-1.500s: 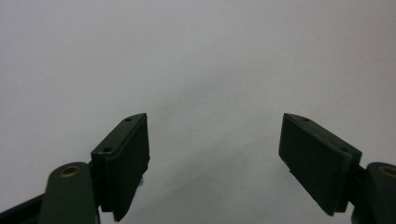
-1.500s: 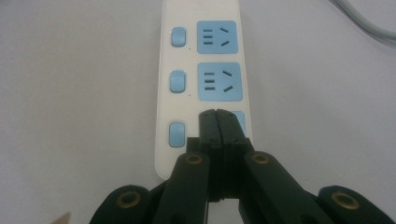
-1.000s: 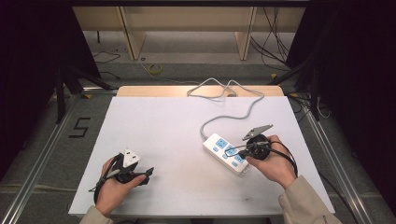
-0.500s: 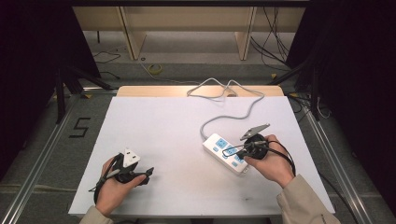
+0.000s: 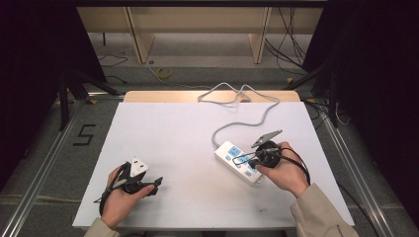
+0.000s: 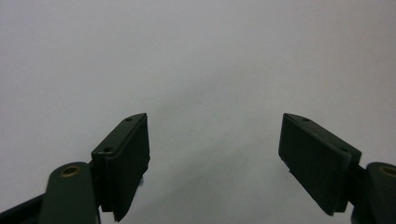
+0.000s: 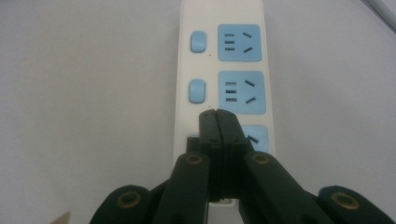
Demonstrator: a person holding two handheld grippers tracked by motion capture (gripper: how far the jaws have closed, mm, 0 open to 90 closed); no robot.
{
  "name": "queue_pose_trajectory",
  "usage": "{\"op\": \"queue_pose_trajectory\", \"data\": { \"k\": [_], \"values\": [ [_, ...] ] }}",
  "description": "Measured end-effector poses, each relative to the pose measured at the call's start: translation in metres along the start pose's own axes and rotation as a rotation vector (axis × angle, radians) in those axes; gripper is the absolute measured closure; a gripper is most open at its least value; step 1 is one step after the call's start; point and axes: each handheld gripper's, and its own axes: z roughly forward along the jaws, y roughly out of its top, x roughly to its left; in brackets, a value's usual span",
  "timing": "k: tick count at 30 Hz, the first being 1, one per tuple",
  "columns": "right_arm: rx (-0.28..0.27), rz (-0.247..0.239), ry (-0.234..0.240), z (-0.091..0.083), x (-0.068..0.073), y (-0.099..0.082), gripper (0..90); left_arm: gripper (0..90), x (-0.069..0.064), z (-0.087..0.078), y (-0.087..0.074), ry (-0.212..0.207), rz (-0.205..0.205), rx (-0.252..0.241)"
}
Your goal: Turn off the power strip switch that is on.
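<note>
A white power strip with blue sockets and blue switches lies at the table's right. Its grey cord runs to the far edge. My right gripper is held over the strip's near end, its jaws shut with nothing between them. In the right gripper view the closed tips hover above the strip between its second and third sockets; I cannot tell whether they touch it. My left gripper rests at the front left. Its jaws stand wide open over bare white tabletop.
The white table has its front edge just under both forearms. The cord loops over a wooden board at the back edge. Metal frame rails run along both sides, with dark floor and cables beyond.
</note>
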Motion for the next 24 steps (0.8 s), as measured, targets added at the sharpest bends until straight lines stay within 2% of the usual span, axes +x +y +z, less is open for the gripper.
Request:
{"op": "queue_pose_trajectory", "data": {
  "k": [24],
  "values": [
    [0.045, -0.014, 0.020, 0.0096, 0.0041, 0.0039, 90.0, 24.7, 0.0002, -0.0001, 0.0001, -0.001, 0.000, 0.000]
  ]
}}
